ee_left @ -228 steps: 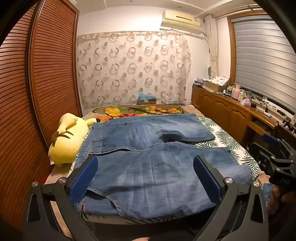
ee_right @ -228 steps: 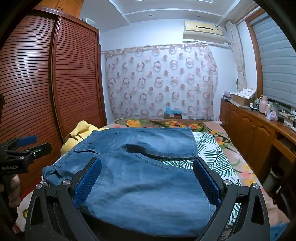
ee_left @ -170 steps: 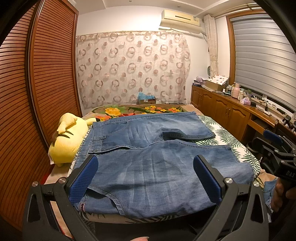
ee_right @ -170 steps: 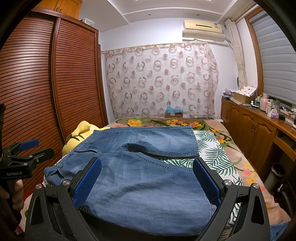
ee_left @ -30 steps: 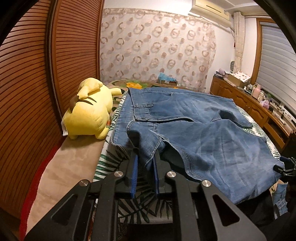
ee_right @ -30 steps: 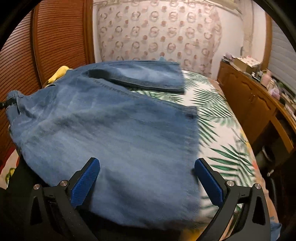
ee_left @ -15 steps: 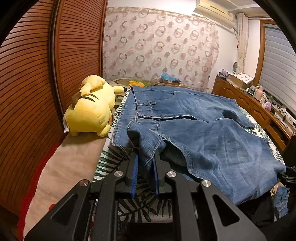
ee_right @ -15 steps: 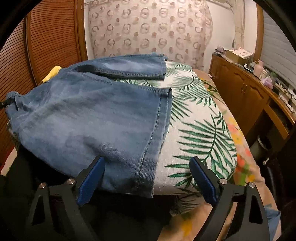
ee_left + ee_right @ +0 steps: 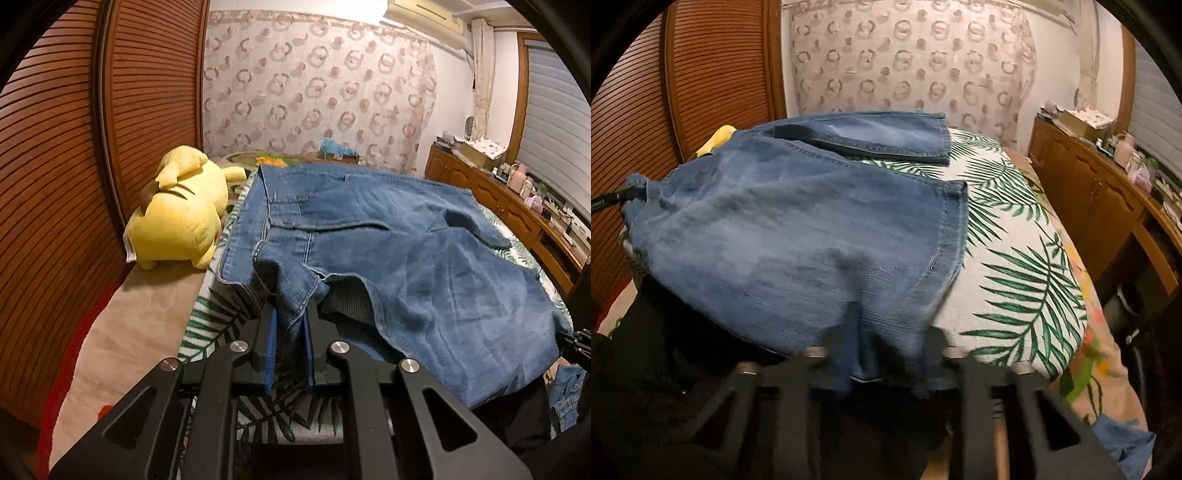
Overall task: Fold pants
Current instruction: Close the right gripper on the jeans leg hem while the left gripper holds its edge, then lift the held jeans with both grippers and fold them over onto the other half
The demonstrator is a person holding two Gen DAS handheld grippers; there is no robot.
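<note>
Left wrist view: the left hand-held gripper [image 9: 290, 325] is pressed together on a bunched fold of the pants [image 9: 388, 240] at the waistband corner, as it was half a second ago. The pants lie spread on the bed [image 9: 207, 321], whose cover carries a green leaf print, with the yellow plush toy [image 9: 181, 210] just beside the waistband, toward the slatted wardrobe door [image 9: 55, 147].

Right wrist view: the right hand-held gripper [image 9: 886, 339] has changed. Half a second ago its fingers stood wide apart at the hem; now they have drawn in around the near leg hem. The picture is motion-blurred, so whether they have fully closed on the cloth cannot be told.

No brand or lettering is legible.
</note>
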